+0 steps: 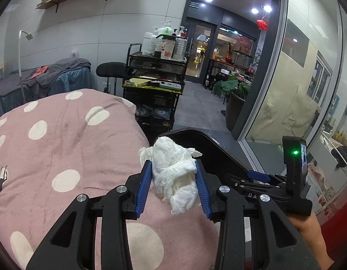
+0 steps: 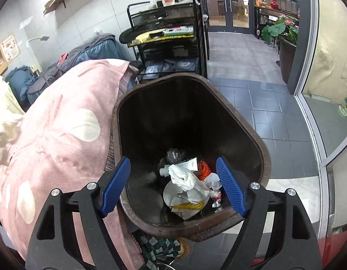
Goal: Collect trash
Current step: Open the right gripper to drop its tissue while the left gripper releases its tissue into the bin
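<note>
Left wrist: left gripper (image 1: 173, 168) fingers pinch a crumpled tissue (image 1: 173, 175) above the pink dotted blanket (image 1: 60, 146), just beside the bin (image 1: 196, 139) rim. Right gripper (image 1: 259, 176) partly visible at right.

Right wrist: right gripper (image 2: 173, 168) fingers spread, nothing between them, over the open bin (image 2: 261, 157). Trash (image 2: 189, 186) at the bottom, possibly wrappers and paper.
</note>
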The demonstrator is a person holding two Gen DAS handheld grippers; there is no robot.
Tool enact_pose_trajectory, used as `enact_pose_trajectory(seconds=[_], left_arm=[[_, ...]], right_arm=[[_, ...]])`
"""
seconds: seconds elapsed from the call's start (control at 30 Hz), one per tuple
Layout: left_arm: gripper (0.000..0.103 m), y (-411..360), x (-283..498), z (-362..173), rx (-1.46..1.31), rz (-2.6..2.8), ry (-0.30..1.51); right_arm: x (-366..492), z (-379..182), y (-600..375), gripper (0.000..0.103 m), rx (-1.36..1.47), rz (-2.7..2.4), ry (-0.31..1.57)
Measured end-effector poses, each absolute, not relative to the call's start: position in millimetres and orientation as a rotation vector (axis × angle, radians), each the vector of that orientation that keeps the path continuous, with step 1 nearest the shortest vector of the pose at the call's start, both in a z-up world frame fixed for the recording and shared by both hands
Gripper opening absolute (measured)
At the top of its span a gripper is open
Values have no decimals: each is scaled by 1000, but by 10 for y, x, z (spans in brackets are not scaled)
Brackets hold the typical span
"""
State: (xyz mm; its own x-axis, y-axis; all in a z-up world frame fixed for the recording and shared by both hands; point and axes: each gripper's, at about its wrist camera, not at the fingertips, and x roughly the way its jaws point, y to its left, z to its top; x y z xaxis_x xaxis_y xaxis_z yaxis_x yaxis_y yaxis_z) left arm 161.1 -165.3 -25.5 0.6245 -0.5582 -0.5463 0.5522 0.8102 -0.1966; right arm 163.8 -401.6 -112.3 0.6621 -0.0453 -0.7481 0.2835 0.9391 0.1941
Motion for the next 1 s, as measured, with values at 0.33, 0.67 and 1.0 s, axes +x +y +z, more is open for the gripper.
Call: enact_pose_trajectory(seconds=[0.33,0.67,1.0], left_arm=[[38,-2197,1761,-366,36,-744,690],[60,-2631,1895,-534,105,-769,726],[97,-2634,1812,-459,118,-759,656]], right_arm=[[1387,-1037,-4238,81,330,-261,810],[1272,-1065,-4416,82,344,-319,814],[1212,-1136,-4547,90,345,-398,821]])
